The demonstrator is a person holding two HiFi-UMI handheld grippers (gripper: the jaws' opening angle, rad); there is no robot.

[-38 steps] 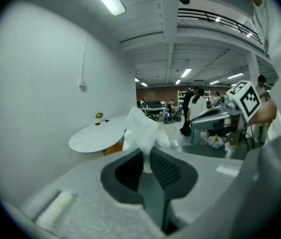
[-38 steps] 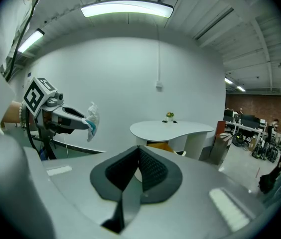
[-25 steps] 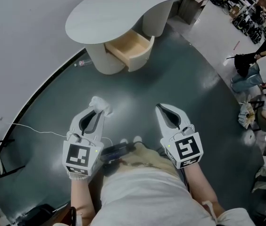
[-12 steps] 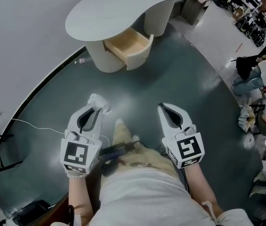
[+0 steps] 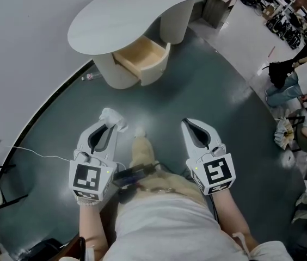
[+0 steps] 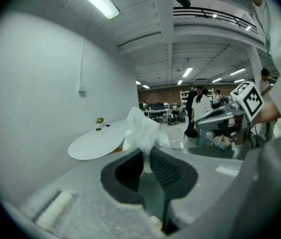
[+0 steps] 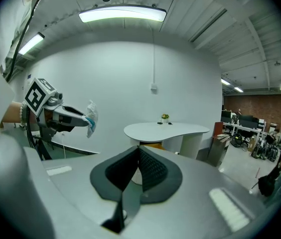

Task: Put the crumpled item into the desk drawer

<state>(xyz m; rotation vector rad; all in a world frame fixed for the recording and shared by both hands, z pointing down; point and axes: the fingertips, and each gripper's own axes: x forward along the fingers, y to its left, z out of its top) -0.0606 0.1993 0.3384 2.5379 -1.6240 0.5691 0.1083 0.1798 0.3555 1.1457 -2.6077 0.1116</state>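
Here, my left gripper (image 6: 145, 154) is closed on the lower edge of the crumpled white tissue-like wad (image 6: 141, 128), most of which stands free above the tips. I judge it light, soft and compressible, apt to slip or tear, so a deeper pinch in its bulk would hold better. My right gripper (image 7: 137, 151) is closed on nothing. Well ahead, the open pale wooden drawer (image 5: 140, 55) projects from the white kidney-shaped desk (image 5: 115, 20). The glossy dark grey floor (image 5: 208, 97) belongs to a large workshop hall.
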